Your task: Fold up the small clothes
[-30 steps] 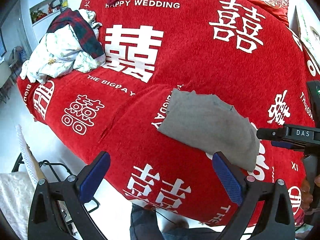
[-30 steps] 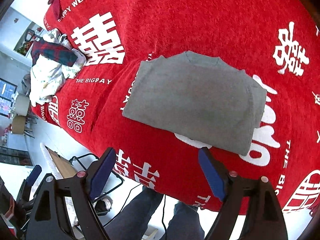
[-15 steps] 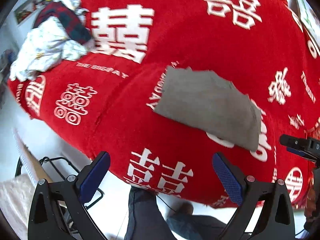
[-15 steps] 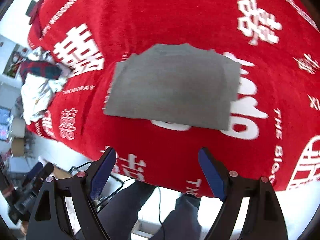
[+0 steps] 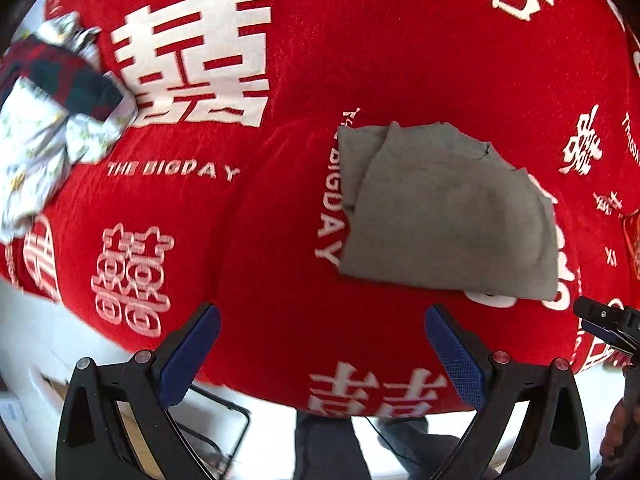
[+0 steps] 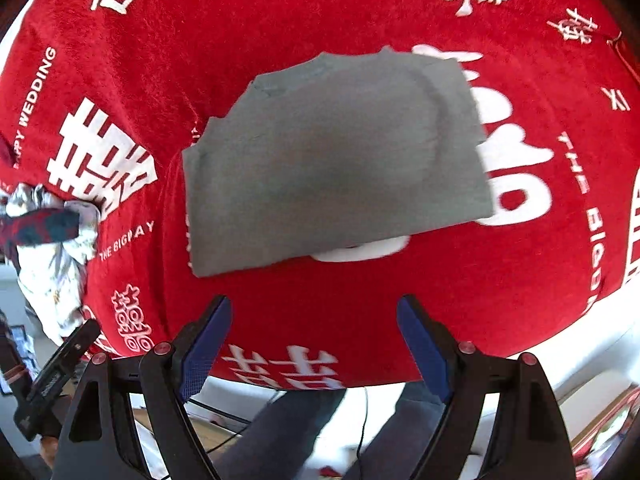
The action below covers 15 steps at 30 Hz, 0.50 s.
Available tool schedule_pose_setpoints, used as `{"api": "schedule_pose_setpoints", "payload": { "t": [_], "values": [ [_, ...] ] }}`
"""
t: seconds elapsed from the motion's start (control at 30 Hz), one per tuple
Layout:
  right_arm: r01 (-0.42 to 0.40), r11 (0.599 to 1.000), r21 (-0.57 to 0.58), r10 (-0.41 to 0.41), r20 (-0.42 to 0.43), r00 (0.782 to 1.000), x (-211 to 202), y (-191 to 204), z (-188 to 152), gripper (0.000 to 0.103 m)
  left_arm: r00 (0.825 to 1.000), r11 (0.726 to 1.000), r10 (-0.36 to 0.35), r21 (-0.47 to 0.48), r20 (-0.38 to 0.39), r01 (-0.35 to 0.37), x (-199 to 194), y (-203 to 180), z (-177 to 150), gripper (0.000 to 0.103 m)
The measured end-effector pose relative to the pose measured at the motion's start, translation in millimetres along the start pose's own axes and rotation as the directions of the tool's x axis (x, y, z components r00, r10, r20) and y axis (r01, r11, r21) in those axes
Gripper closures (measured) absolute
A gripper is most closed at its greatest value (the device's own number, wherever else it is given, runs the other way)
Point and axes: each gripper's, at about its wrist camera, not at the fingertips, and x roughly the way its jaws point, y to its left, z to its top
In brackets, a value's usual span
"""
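A folded grey garment [image 5: 448,216] lies flat on the red cloth with white lettering [image 5: 360,48]; it also shows in the right wrist view [image 6: 332,160]. My left gripper [image 5: 320,356] is open and empty, above the table's near edge, short of the garment's left corner. My right gripper [image 6: 312,344] is open and empty, just short of the garment's near edge. The right gripper's tip shows at the right rim of the left wrist view [image 5: 608,324].
A pile of unfolded clothes, white floral and dark plaid [image 5: 52,104], sits at the far left of the table; it also shows in the right wrist view [image 6: 48,240]. The table's near edge drops to the floor and a person's legs [image 6: 280,428].
Both grippers have moved forward and lower toward the grey garment, which now looks larger. The right view has swung right. The garment has not moved. Jaws stayed open.
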Motion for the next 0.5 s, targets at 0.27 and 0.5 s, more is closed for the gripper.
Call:
{"api": "schedule_pose_setpoints", "payload": {
  "t": [0.27, 0.5],
  "values": [
    [0.051, 0.999, 0.012, -0.05, -0.026, 0.998, 36.2, 32.6, 8.2, 0.016, 0.996, 0.997, -0.045, 0.066, -0.074, 0.05, 59.7, 9.6, 38.1, 0.001],
    [0.071, 0.997, -0.024, -0.072, -0.052, 0.996, 74.1, 33.2, 20.8, 0.016, 0.991, 0.996, -0.048, 0.065, -0.122, 0.057, 116.0, 4.1, 44.1, 0.001]
  ]
}}
